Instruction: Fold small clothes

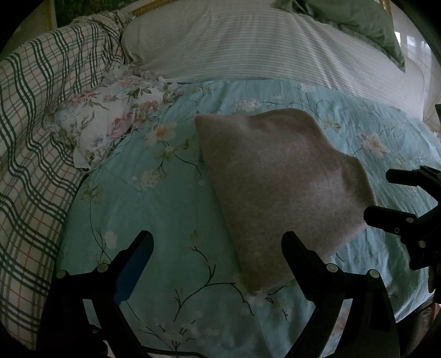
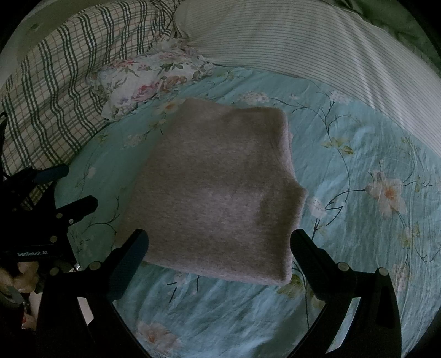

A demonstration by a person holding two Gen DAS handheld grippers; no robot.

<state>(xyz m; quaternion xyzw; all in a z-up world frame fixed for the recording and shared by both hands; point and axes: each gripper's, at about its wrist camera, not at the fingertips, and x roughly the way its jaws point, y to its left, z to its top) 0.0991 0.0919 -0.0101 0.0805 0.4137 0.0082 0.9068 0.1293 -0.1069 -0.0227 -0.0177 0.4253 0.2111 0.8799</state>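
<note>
A grey knit garment (image 1: 278, 181) lies folded into a thick flat packet on the light-blue floral bedsheet (image 1: 154, 220); it also fills the middle of the right wrist view (image 2: 215, 192). My left gripper (image 1: 217, 242) is open and empty, above the sheet at the garment's near left corner. My right gripper (image 2: 219, 239) is open and empty, its fingers either side of the garment's near edge, just above it. The right gripper also shows in the left wrist view (image 1: 386, 192), open, at the garment's right side. The left gripper shows in the right wrist view (image 2: 71, 187), open.
A crumpled rose-print cloth (image 1: 110, 121) lies at the far left of the sheet, also in the right wrist view (image 2: 148, 79). A plaid quilt (image 1: 35, 143) is bunched on the left. A striped pillow (image 1: 248, 46) and a green cloth (image 1: 366, 24) lie at the back.
</note>
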